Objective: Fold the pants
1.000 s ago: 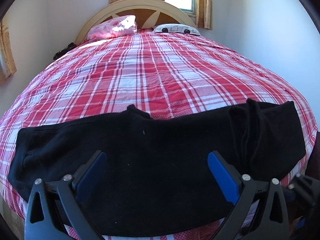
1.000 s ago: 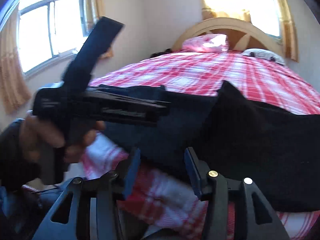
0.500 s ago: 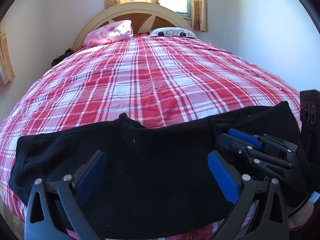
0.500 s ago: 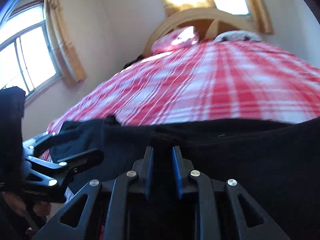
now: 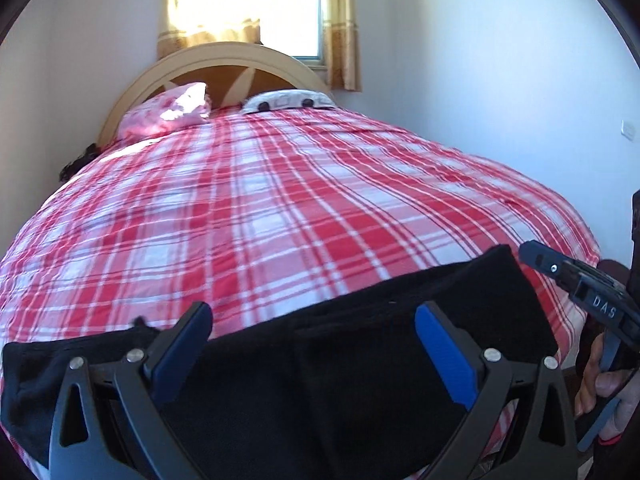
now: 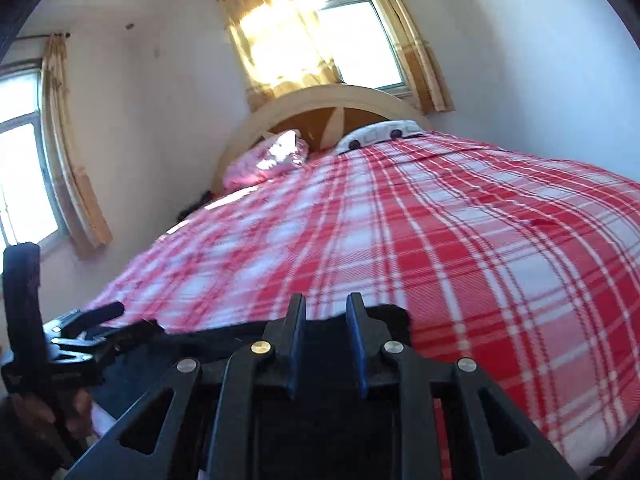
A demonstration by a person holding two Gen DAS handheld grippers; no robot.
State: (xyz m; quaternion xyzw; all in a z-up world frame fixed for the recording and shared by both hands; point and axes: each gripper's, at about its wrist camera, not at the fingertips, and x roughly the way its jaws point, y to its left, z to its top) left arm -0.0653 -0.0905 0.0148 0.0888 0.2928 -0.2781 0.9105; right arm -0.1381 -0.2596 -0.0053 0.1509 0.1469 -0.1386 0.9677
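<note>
L wrist view: only legible writing is "DAS" (image 5: pixel 605 307) in pale letters on the black body of the right gripper (image 5: pixel 538 254), right edge of frame; a hand (image 5: pixel 600 384) wraps its handle below, lower right. No other labels readable. Black pants (image 5: pixel 340 360) lie across the near edge of the bed, spanning lower frame from far left to lower right, on the red/white plaid cover (image 5: pixel 280 208). Left gripper (image 5: pixel 312 344) at bottom centre, jaws spread wide, blue pads apart; pants fabric fills the gap between and under the fingers, but pads not pressing on it. Nothing gripped. Pink pillow (image 5: pixel 168 114) upper left by the headboard (image 5: pixel 240 56), patterned pillow (image 5: pixel 288 101) beside it, window (image 5: pixel 290 8) top centre.

R wrist view: no writing legible. Right gripper (image 6: pixel 326 324) bottom centre, jaws have just been closing, now narrow w/ a fold of the black pants (image 6: pixel 384 320) bunched between the blue pads, cloth pinched and raised off the cover. Rest of pants runs left along lower frame toward the left gripper (image 6: pixel 100 314), lower left, seen side-on. Plaid cover (image 6: pixel 480 248) fills centre/right; curtains (image 6: pixel 272 32) top centre.
</note>
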